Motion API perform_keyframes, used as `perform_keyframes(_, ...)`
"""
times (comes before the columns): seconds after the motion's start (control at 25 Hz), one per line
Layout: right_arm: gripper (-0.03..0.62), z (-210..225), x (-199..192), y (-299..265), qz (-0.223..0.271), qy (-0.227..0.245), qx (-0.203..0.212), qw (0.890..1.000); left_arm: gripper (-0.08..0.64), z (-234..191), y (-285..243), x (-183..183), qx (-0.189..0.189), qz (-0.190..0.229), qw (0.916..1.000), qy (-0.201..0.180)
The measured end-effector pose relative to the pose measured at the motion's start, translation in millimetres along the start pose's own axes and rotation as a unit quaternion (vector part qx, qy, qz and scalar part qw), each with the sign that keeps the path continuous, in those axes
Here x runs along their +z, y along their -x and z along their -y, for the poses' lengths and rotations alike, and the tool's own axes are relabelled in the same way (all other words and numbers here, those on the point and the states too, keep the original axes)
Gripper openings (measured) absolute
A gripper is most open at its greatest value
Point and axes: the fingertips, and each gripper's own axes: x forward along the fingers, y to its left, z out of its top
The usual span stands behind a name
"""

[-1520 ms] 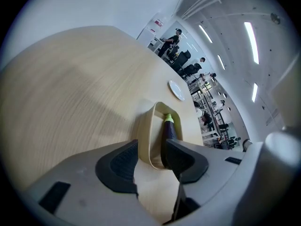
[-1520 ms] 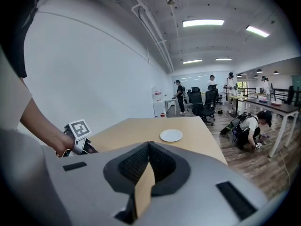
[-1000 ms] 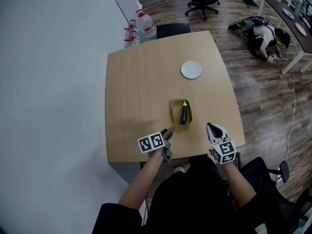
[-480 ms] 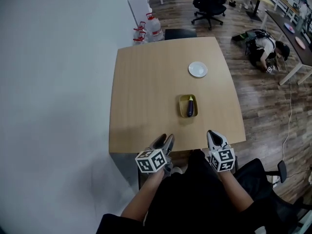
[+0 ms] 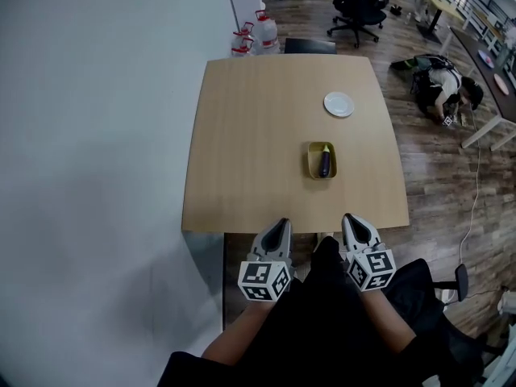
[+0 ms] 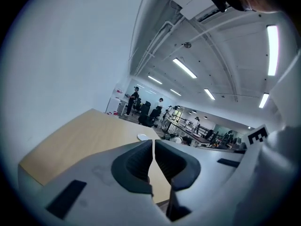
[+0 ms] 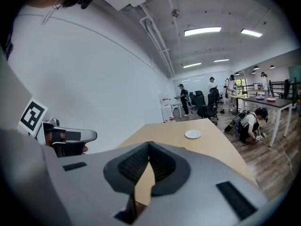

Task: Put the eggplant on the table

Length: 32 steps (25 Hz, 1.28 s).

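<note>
Looks steeply down on a tan table [image 5: 266, 135]. Shows the eggplant [image 5: 325, 163] lying in a yellow dish [image 5: 311, 168] right of the table's centre, green end toward 12 o'clock. Places a white plate [image 5: 339, 104] farther off, at about 12 o'clock from the dish.

Finds both grippers off the table, just past its near edge at 6 o'clock, side by side and pointing toward the table.

Puts the left gripper [image 5: 280, 224] well apart from the eggplant, which sits at its 1 o'clock. Shows its jaws pressed together after just closing, with nothing between them.

Puts the right gripper [image 5: 351, 218] equally far back, with the eggplant at its 11 o'clock. Shows those jaws also shut tip to tip on nothing, with only table visible beyond them.
</note>
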Motion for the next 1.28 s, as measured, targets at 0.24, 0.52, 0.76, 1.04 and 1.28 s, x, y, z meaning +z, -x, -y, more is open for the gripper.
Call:
perform_keyframes(0.24,0.058,-17.7,20.9,10.8,0.031,0.030,-0.008,0.999,0.026,-5.9,14.1,3.5,0.010,0.005,0.9979,-0.063)
perform_keyframes(0.52,0.058,-6.0,35.1,-2.5,0.048,0.066,-0.020,0.996,0.026,-30.9,13.1,31.7,0.040,0.050,0.9935,-0.094)
perform_keyframes(0.76,0.058,-14.5,55.1,-13.4,0.060,0.093,-0.014,0.994,0.026,-29.6,0.7,52.7,0.030,0.064,0.9892,-0.128)
perform_keyframes(1.04,0.058,-16.6,56.3,-17.3,0.058,0.095,-0.016,0.994,0.026,-36.3,-11.0,57.0,0.035,0.062,0.9910,-0.113)
perform_keyframes(1.28,0.058,-11.5,60.3,-18.6,0.059,0.098,-0.017,0.993,0.026,-36.7,-20.6,54.6,0.035,0.054,0.9928,-0.101)
